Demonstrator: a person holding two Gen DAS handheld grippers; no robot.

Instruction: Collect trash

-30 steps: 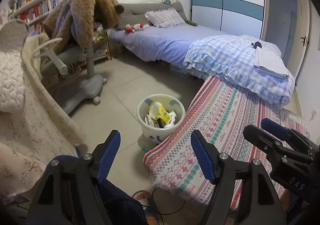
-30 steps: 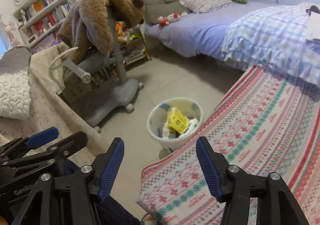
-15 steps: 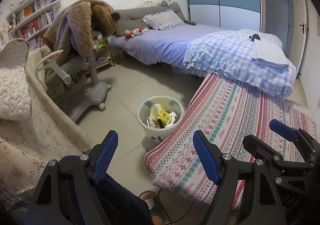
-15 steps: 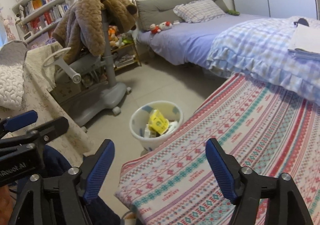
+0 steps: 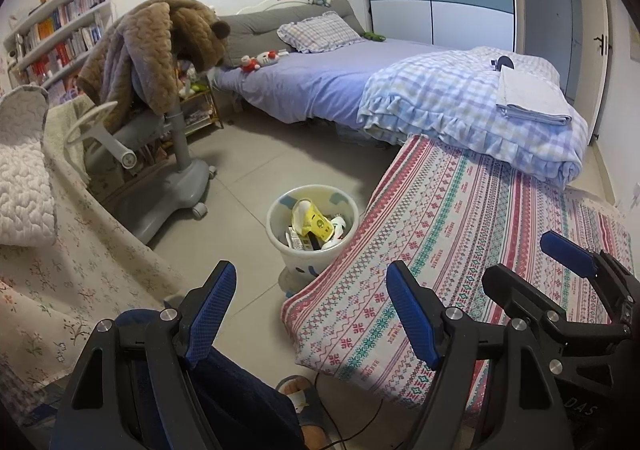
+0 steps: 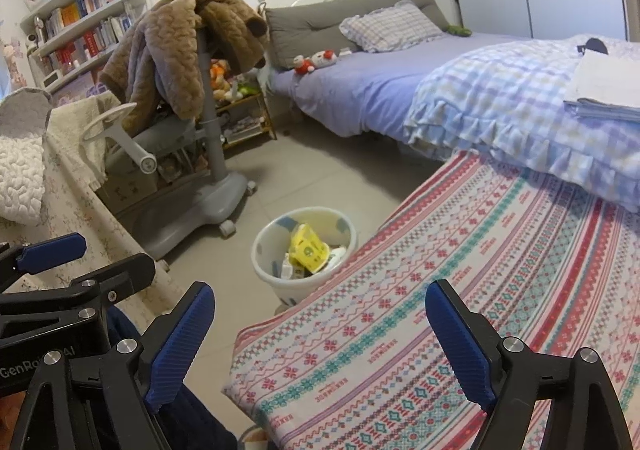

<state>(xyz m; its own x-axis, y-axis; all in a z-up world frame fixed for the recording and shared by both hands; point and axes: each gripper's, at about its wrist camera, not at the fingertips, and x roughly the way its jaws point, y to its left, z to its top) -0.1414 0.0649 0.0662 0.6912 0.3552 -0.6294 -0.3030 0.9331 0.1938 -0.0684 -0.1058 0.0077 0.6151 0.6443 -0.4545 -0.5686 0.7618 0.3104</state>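
Right jaws opening wider, empty; trash bin (image 6: 304, 250) well ahead.

Black claw frames, silver screws, ribbed blue pads (image 5: 212, 306); navy trousers (image 5: 240, 402), sandal (image 5: 298, 398).

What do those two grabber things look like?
Both are black plastic frames with silver screws. Each hand-held gripper has two long fingers tipped with ribbed blue pads: the left hand-held gripper and the right hand-held gripper. White lettering is printed on their sides. The person wears dark blue trousers.
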